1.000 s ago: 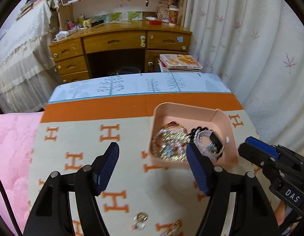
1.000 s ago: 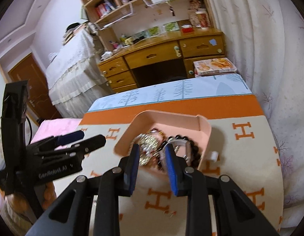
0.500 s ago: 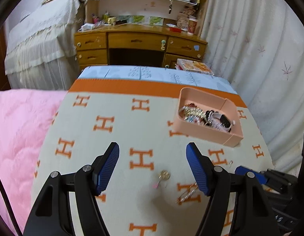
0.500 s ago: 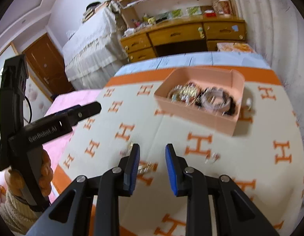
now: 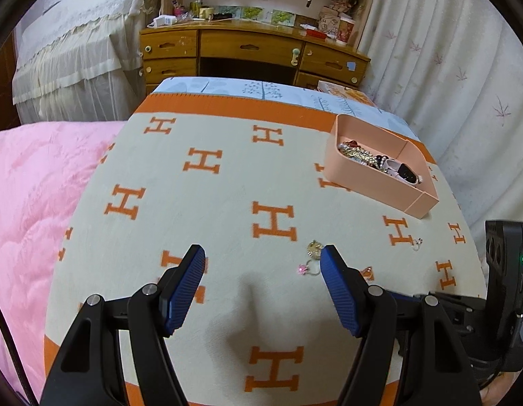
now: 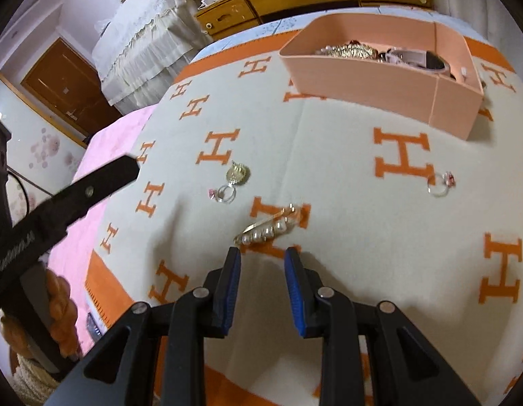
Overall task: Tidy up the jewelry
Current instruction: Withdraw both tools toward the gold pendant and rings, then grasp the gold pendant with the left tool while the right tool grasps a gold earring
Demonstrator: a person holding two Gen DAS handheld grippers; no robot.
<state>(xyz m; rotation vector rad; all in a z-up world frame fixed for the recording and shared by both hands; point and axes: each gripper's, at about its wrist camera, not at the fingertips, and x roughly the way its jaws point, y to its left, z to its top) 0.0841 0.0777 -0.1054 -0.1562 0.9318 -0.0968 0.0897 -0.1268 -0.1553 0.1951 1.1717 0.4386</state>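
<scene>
A pink tray on the H-patterned blanket holds bracelets and a watch. Loose on the blanket lie a pearl hair clip, a gold pendant, a ring with a pink stone and a second ring. My right gripper is narrowly open and empty, just short of the pearl clip. My left gripper is wide open and empty above the blanket, its right finger next to the pendant and pink ring.
The blanket covers a bed with a pink quilt on the left. A wooden desk and white curtain stand beyond. The left gripper's body shows at the left of the right wrist view.
Both grippers have pulled back from the pink tray toward the near edge of the blanket. The right gripper now sits low, close to the pearl clip. Nothing was picked up.
</scene>
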